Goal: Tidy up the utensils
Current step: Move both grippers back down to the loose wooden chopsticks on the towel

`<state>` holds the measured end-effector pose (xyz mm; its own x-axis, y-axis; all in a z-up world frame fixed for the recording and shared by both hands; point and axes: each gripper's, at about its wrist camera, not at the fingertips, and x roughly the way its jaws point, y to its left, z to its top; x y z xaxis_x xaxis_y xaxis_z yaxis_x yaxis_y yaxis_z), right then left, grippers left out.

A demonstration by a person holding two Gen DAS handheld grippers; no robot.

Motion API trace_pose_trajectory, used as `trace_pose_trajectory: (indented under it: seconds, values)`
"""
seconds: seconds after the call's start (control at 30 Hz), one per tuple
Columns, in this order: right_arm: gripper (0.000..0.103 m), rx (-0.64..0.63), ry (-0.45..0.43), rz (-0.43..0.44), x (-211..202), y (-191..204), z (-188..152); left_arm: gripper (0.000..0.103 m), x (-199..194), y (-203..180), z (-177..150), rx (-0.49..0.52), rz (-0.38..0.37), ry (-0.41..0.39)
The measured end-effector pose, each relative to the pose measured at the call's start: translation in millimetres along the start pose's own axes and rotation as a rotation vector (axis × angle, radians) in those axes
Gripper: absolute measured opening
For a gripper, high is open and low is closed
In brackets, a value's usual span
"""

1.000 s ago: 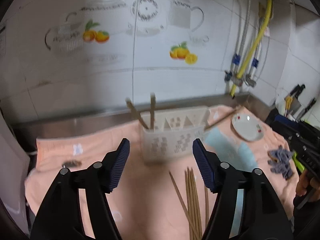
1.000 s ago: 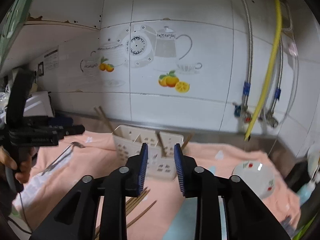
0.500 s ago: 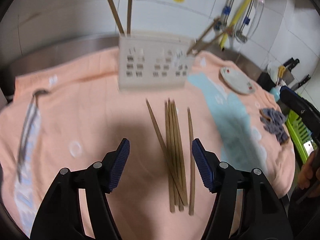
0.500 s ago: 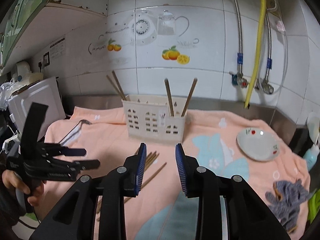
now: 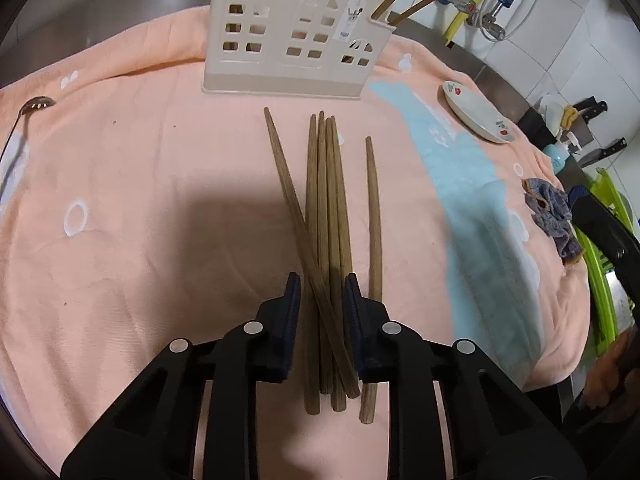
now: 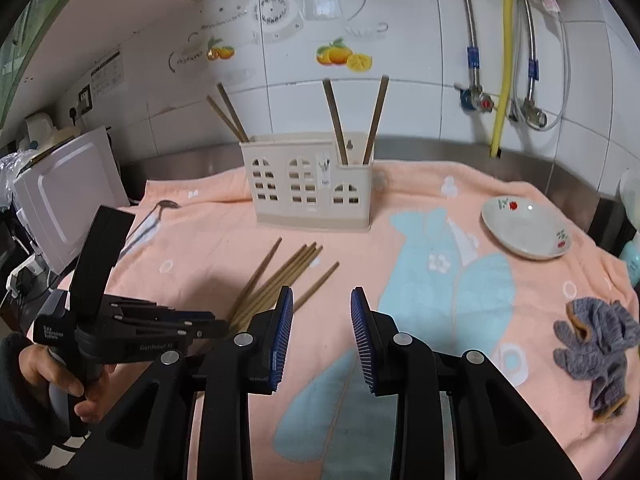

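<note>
Several brown wooden chopsticks lie in a loose bundle on the peach towel, in front of a cream utensil holder that has chopsticks standing in it. My left gripper is low over the bundle, its jaws narrowed around the thick ends of several chopsticks; I cannot tell whether they press on them. One chopstick lies apart to the right. In the right wrist view my right gripper is open and empty above the towel, and the holder, the bundle and the left gripper show.
A metal spoon lies at the towel's left edge. A white saucer sits at the right and a grey cloth nearer the front right. A white appliance stands at the left. Tiled wall and pipes stand behind.
My left gripper has come down from facing the wall to the chopstick bundle, and its jaws have narrowed around it. My right gripper has pulled back and stayed open.
</note>
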<state>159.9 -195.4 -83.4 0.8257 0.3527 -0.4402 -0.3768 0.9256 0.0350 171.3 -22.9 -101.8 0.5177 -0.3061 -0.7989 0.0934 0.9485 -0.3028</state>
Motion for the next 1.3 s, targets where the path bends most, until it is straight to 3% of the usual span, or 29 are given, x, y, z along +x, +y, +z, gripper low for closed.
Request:
trace_pose_trajectory:
  seconds: [0.3, 0.8, 1.0, 1.3]
  values:
    - [0.030, 0.006, 0.038, 0.023, 11.2, 5.5, -7.8, 0.012, 10.5, 3.8, 2.4, -0.012, -0.015, 0.019]
    - [0.030, 0.047, 0.157, 0.098, 43.0, 27.1, -23.2, 0.007, -2.2, 18.2, 5.5, 0.041, 0.013, 0.012]
    - [0.024, 0.088, 0.228, 0.092, 62.6, 43.5, -34.3, 0.007, -2.6, 30.2, 7.1, 0.056, 0.017, 0.014]
    - [0.019, 0.157, 0.291, 0.037, 81.4, 61.0, -38.0, 0.007, -4.4, 45.3, 5.8, 0.062, -0.045, 0.016]
